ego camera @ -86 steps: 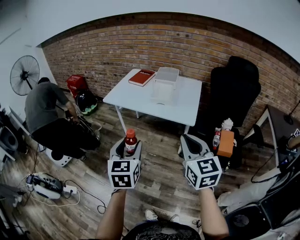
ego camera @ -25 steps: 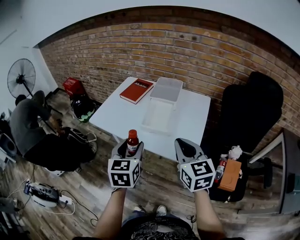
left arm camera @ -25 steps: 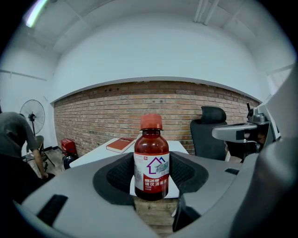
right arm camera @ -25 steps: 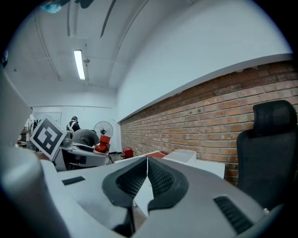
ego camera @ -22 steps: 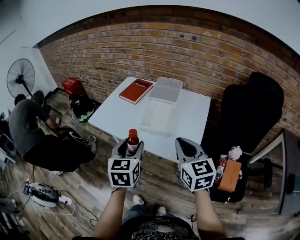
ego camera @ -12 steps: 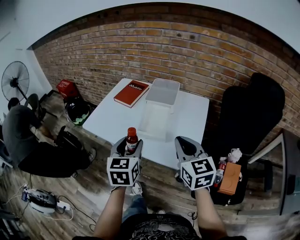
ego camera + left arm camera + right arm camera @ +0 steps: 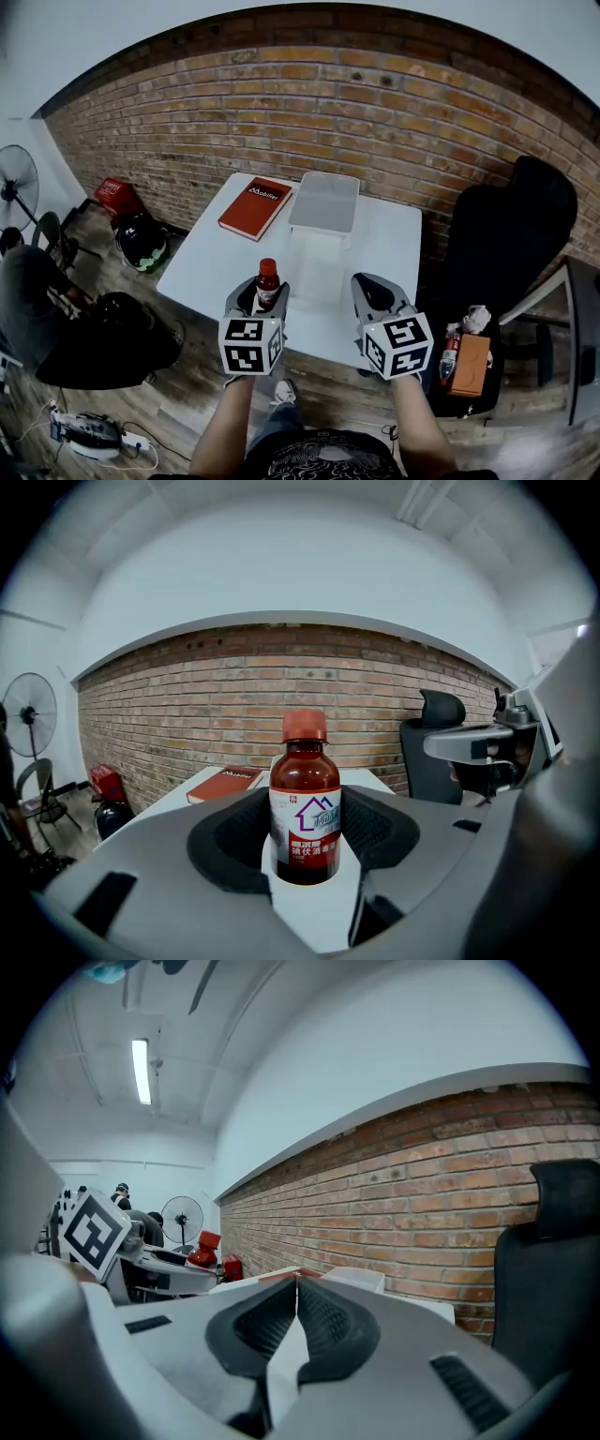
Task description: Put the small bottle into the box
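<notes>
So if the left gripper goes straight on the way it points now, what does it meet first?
Probably the clear plastic box on the white table. The left gripper, jaws shut on the small brown red-capped bottle, aims about there; depth is unclear.

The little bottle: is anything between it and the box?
Nothing visible: only bare table lies between the small bottle in the left gripper and the clear box. The red book sits aside. Whether the box is open, unclear.

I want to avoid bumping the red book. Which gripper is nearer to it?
Left. The left gripper hangs in front of the red book; the right gripper is farther right.
</notes>
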Available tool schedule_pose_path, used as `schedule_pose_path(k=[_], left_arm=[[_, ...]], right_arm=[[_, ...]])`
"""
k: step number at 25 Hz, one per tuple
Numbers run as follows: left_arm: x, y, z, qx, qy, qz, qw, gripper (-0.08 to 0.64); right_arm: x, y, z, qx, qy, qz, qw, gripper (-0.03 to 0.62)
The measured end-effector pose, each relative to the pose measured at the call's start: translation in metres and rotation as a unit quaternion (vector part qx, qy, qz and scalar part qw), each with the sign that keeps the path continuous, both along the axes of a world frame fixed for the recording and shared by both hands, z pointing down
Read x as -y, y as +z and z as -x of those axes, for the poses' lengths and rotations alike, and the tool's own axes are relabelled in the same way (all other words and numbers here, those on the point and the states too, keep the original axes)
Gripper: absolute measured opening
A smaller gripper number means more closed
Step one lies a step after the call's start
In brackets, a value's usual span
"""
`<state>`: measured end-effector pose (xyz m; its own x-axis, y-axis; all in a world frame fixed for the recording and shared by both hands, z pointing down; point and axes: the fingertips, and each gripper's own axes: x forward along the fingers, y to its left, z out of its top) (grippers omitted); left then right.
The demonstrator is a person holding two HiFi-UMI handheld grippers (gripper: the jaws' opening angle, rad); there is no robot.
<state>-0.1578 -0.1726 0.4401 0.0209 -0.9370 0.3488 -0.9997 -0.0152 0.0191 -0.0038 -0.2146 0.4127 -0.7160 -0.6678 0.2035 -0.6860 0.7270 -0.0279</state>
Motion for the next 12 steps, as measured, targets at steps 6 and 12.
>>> schedule_pose_path(k=[6,12], left_arm=[[0.053,-0.004,0.031,-0.006,0.043,0.005,0.9991,0.236],[0.095,-0.002,0.055,-0.013,0.089,0.013,0.9958,0.236]], right_arm=[[0.043,-0.008,0.029,-0.007,0.040,0.001,0.999,0.021],[0.074,-0.015,0.055,-0.011,0.082,0.000,0.997,0.021]])
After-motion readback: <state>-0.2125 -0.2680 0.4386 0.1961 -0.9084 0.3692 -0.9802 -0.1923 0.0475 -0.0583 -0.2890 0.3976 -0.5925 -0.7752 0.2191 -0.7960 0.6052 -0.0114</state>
